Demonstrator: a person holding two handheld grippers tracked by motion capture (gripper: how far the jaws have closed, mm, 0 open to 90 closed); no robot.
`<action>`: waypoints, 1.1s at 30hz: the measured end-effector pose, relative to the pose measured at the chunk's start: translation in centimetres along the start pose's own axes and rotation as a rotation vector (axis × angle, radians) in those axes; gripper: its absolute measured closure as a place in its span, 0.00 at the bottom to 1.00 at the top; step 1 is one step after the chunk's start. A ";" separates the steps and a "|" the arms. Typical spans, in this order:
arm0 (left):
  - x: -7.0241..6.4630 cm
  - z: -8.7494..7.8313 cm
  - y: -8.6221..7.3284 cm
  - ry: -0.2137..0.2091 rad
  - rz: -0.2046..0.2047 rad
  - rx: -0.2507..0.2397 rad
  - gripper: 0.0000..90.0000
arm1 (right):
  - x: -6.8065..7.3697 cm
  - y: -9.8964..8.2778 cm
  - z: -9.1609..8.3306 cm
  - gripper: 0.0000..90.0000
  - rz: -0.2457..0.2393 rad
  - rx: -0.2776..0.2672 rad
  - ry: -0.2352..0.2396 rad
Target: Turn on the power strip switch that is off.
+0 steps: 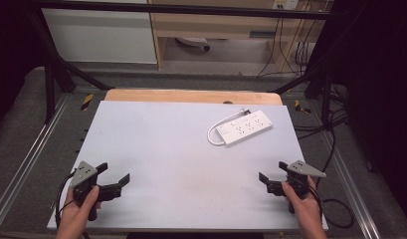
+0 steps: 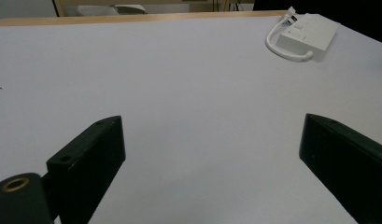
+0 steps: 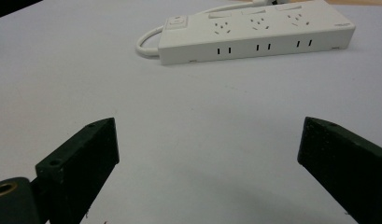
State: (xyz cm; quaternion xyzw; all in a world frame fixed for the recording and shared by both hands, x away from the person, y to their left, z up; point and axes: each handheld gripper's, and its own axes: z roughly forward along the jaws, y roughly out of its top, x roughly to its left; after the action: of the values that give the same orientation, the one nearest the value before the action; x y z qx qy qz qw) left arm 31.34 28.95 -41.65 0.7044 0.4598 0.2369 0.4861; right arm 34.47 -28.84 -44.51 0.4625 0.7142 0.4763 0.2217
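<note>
At about 7 o'clock on the pale bench (image 1: 156,149), the left gripper (image 1: 114,177) rests in the person's left hand (image 1: 79,209) near the front edge. Its jaws stand wide apart with nothing between them, and in the left gripper view they frame bare bench surface. The middle of the bench is bare.

Farther right, at about 1 o'clock and well apart from both grippers, lies the white power strip (image 1: 245,128), flat with its sockets facing up. It sits at a slant, and its short white cable (image 1: 214,133) loops around from the end at its 8 o'clock side. In the right gripper view the power strip (image 3: 256,32) lies straight ahead at 12 o'clock, with its switch at the left end and the cable curling off beside it.

At about 5 o'clock the right gripper (image 1: 268,179) is held in the right hand (image 1: 303,201), jaws spread wide and empty.

This looks like the start of the work: both grippers are waiting, and the power strip is untouched. The right gripper is the nearer one and already faces the strip, so the next move probably calls for it to travel forward toward 12 o'clock, keep its jaws wide, and straddle the strip across its narrow width or take the cable before closing.
</note>
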 end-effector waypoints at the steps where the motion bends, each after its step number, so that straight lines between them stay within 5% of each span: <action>1: 0.0 0.0 0.0 0.000 -0.001 0.001 0.08 | 0.0 0.0 0.0 0.06 0.000 0.000 0.000; 33: -0.3 0.6 -0.2 0.003 0.035 0.033 0.07 | 1.4 2.5 -2.0 0.04 -0.003 -0.100 0.033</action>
State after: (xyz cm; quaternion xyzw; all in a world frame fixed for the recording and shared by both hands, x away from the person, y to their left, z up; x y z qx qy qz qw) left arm 31.59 28.45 -42.00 0.7200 0.4518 0.2389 0.4696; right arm 33.38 -28.28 -41.26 0.4418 0.6936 0.5189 0.2335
